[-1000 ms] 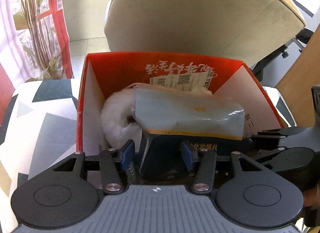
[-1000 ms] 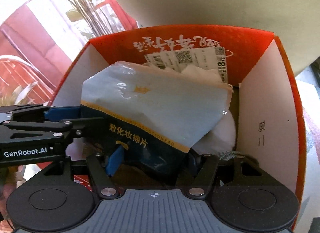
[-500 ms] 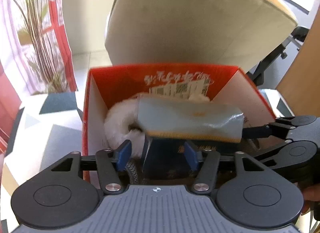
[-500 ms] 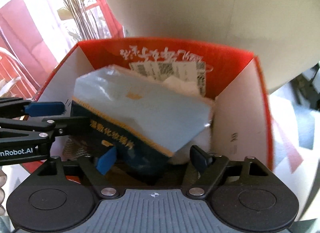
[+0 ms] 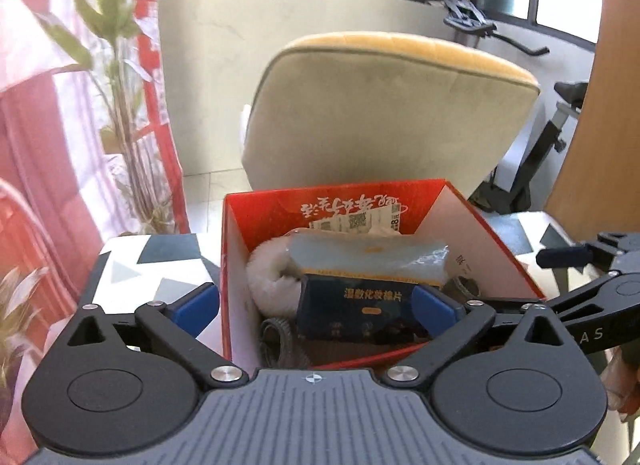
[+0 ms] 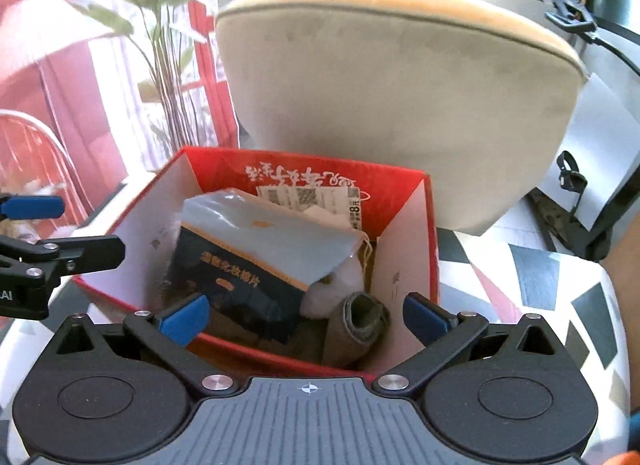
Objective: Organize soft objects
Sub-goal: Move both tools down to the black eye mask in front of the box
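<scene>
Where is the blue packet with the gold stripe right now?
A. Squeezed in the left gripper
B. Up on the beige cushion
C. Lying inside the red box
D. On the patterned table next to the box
C: the blue packet lies in the red box on top of the other soft things, and both the left gripper and the right gripper are open, holding nothing.

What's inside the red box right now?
The red box holds a blue packet on top, white fluff beside it and a grey roll. Anything beneath the packet is hidden.
</scene>
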Motion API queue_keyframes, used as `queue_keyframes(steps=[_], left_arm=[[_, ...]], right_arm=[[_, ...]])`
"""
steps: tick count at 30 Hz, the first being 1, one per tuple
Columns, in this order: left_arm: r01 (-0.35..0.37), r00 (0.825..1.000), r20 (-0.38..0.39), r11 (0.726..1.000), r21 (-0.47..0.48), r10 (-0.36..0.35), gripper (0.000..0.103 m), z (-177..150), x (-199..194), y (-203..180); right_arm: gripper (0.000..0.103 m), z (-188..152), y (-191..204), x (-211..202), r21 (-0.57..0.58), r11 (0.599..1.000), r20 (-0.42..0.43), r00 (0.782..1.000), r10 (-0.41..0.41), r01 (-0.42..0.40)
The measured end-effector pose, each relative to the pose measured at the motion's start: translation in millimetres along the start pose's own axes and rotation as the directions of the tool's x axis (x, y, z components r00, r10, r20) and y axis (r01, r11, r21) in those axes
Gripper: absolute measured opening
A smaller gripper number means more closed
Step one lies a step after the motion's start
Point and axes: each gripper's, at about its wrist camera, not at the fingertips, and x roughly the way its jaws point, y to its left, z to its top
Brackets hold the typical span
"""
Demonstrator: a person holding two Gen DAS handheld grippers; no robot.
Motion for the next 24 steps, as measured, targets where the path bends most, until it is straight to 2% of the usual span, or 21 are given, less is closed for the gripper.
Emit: queue_keyframes(steps=[12,18,21,24], left_arm=[[-0.023,0.999,0.030,1.000,0.003,0.023,0.103,-26,-59,-15],[-0.030,0.999,0.028,0.999,-0.011,0.031,0.103,-49,-75,-18],[-0.009,0.999,0.032,1.000,-0.017,0.009,0.103,-63,-79,-15],[0.017,1.000,0.013,0.997,-0.080,-0.016,0.103,-79,-78,-5]], right_arm=[[0.103,-41,5,-63,0.052,0.999,0.080,0.997,0.002,-0.006],[0.103,-66,11,-76,0.030,0.999,0.074,0.997,-0.017,0.015],[0.102,-80,10,-78,0.045,0.999,0.073,0.997,-0.031,0.028],[0.102,-97,10,-79,0.043,0.998,0.083,0.996,-0.044,0.040]])
